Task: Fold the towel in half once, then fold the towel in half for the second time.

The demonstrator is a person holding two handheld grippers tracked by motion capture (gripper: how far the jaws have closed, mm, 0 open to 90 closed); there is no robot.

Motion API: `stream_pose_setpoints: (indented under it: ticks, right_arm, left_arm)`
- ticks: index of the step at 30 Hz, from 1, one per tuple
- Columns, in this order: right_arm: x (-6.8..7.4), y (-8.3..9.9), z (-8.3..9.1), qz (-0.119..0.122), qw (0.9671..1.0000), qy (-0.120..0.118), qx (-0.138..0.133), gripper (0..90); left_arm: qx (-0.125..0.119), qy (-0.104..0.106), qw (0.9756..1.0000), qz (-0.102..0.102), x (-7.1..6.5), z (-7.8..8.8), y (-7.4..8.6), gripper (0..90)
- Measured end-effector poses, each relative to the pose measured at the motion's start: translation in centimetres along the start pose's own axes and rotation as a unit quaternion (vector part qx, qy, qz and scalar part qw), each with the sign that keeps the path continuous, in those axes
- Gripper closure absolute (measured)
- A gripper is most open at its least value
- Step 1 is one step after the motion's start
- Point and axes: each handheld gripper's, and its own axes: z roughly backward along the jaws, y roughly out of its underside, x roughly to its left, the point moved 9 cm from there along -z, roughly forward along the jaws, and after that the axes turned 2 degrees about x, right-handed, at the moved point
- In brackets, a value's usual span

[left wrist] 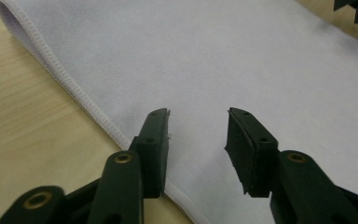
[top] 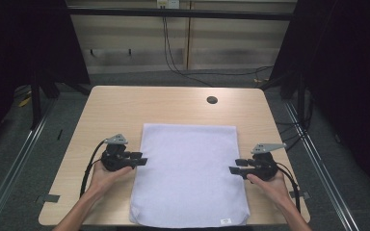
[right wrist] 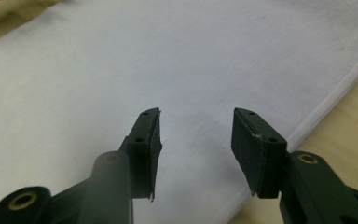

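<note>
1. Two hand-held grippers sit at the sides of a white towel (top: 189, 173) lying flat on the bench (top: 111, 110).
2. Left hand-held gripper (top: 143, 159) has its jaws apart over the towel's left edge, with nothing pinched.
3. Right hand-held gripper (top: 235, 166) is wide too, over the right edge.
4. Whether either tip touches the cloth is hard to tell.
</note>
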Motion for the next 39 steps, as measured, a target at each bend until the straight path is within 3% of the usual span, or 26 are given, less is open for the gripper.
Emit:
stream_pose_setpoints:
  ticks: [3, 4, 5, 7, 9, 12, 13, 14, 17, 21, 23, 24, 30, 36, 37, 39]
  right_arm:
    - [-0.7, -0.6, -1.1, -0.001, 0.9999, 0.006, 0.008, 53.2]
    - [-1.2, -1.2, -2.1, 0.006, 0.9998, 0.015, 0.012, 53.3]
    - [-1.4, -1.3, -2.4, 0.009, 0.9997, 0.015, 0.015, 53.3]
    - [-2.1, -1.7, -3.4, 0.004, 0.9995, 0.025, 0.018, 53.3]
    - [-2.6, -1.6, -4.2, 0.008, 0.9991, 0.032, 0.026, 53.7]
    - [-2.7, -1.3, -4.5, 0.007, 0.9989, 0.033, 0.032, 58.1]
    - [-2.7, -1.3, -4.5, 0.007, 0.9989, 0.033, 0.032, 58.1]
    - [-2.8, -1.2, -4.5, 0.012, 0.9985, 0.039, 0.036, 60.1]
    - [-2.8, -1.2, -4.6, 0.011, 0.9986, 0.042, 0.030, 59.6]
    - [-1.9, -0.8, -4.5, 0.025, 0.9973, 0.058, 0.036, 60.1]
    - [-1.7, -0.7, -4.4, 0.029, 0.9969, 0.059, 0.042, 62.8]
    - [-1.2, -0.3, -4.2, 0.038, 0.9963, 0.061, 0.046, 70.0]
    - [-0.4, 0.7, -3.3, 0.039, 0.9969, 0.042, 0.053, 80.4]
    - [1.6, 2.5, -1.8, 0.047, 0.9960, 0.039, 0.065, 82.7]
    - [2.4, 3.1, -1.3, 0.038, 0.9964, 0.020, 0.073, 80.4]
    - [2.6, 3.3, -1.1, 0.040, 0.9960, 0.017, 0.079, 76.7]
  left_arm:
    - [-0.006, 0.001, 1.0000, 0.001, -0.1, -0.9, -0.3, 72.8]
    - [0.003, -0.023, 0.9996, -0.015, -0.2, -1.3, -0.3, 73.7]
    - [0.011, -0.032, 0.9994, -0.013, 0.1, -1.9, -0.2, 72.4]
    - [0.014, -0.035, 0.9993, -0.005, 0.9, -2.4, -0.1, 70.0]
    - [0.016, -0.028, 0.9994, -0.012, 1.0, -2.4, -0.1, 73.0]
    - [0.022, -0.026, 0.9993, -0.015, 1.2, -2.2, 0.1, 78.3]
    - [0.024, -0.026, 0.9992, -0.020, 1.2, -2.2, 0.2, 78.3]
    - [0.028, -0.032, 0.9983, -0.039, 1.0, -2.0, 0.4, 80.3]
    - [0.032, -0.037, 0.9979, -0.043, 0.6, -1.8, 0.7, 83.8]
    - [0.036, -0.029, 0.9979, -0.045, -0.3, -1.3, 1.5, 86.5]
    - [0.037, -0.029, 0.9983, -0.036, -0.6, -1.0, 1.9, 87.4]
    - [0.037, -0.027, 0.9983, -0.037, -1.0, -0.8, 2.1, 88.6]
    - [0.046, -0.019, 0.9977, -0.046, -2.3, -0.5, 2.9, 89.1]
    - [0.064, 0.005, 0.9968, -0.048, -4.5, 0.1, 4.2, 89.3]
    - [0.071, 0.008, 0.9961, -0.052, -4.9, 0.4, 4.5, 89.2]
    - [0.072, 0.007, 0.9956, -0.060, -5.3, 0.6, 4.8, 88.2]
